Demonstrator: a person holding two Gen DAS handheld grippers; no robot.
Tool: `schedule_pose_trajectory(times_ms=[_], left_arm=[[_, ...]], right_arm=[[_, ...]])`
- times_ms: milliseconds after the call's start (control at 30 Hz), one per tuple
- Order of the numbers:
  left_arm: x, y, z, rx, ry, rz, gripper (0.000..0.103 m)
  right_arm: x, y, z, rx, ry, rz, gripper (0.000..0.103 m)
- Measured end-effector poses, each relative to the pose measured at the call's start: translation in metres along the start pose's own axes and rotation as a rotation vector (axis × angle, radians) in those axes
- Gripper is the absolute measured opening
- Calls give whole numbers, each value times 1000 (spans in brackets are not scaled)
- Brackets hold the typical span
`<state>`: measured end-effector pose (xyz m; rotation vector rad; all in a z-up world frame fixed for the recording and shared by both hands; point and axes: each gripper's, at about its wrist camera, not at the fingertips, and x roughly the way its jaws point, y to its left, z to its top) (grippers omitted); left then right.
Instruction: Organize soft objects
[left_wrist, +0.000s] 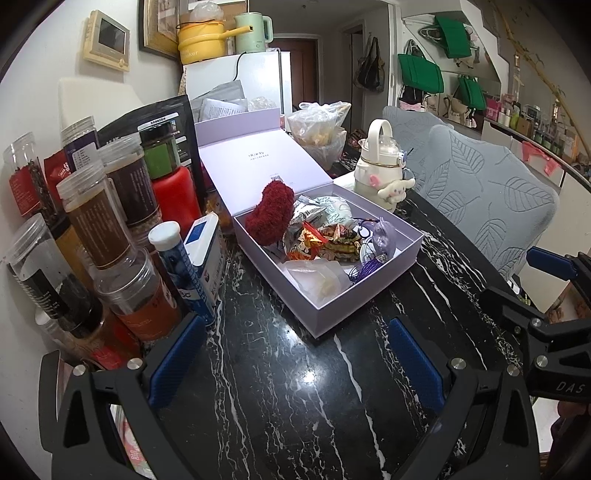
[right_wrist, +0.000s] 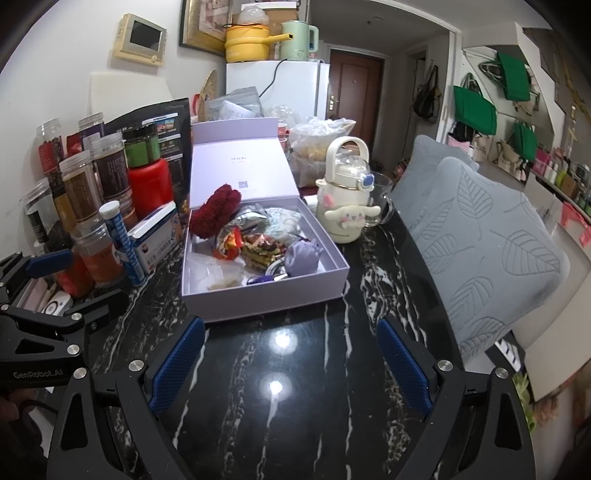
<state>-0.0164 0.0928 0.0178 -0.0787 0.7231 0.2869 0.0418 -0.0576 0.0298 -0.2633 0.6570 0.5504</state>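
Both the left gripper (left_wrist: 295, 362) and right gripper (right_wrist: 291, 362) gape wide, empty; ahead of the fingers, the fuzzy red heart-shaped plush (left_wrist: 271, 213) looks light and squashy, best pinched mid-body.

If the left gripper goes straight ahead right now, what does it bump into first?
Probably the lavender box. The left gripper, open and empty, points over bare marble table at the box's near corner. Depth is hard to judge, so it might slide over the rim instead.
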Motion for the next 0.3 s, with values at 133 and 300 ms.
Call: schedule_pose_trajectory(times_ms=[133, 300], left_arm=[[1, 1, -2, 2, 2, -5, 101], [4, 4, -4, -8, 10, -13, 101]], right_arm=[[2, -1, 0, 6, 6, -1, 95], [8, 0, -1, 17, 19, 2, 95]])
